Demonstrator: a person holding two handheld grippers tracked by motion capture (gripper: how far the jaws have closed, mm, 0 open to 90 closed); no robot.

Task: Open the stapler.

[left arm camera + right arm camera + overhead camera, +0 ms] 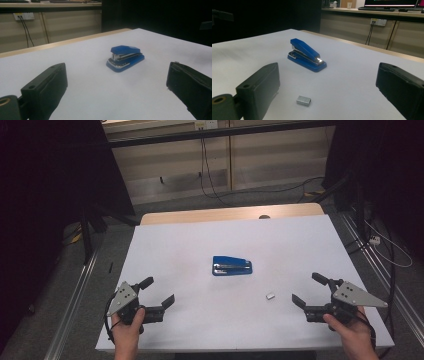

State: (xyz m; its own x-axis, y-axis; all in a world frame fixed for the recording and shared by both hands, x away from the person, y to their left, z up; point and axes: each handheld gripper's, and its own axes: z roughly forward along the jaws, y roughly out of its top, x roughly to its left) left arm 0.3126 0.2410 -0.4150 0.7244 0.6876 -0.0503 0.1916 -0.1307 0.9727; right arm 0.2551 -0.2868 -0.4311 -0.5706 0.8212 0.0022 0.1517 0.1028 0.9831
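Stapler (pixel 232 265) flat, long axis across table, nose toward right gripper (pixel 307 290); both grippers' jaws apart, empty.

We see the person's two forearms cut off by the near edge of the high view. The small silver metal block (pixel 270 295) lying right of the blue plastic stapler (pixel 232 266) is too small there for us to make out its make-up. In both gripper views each black jaw runs off the bottom edge, so we cannot follow them down.
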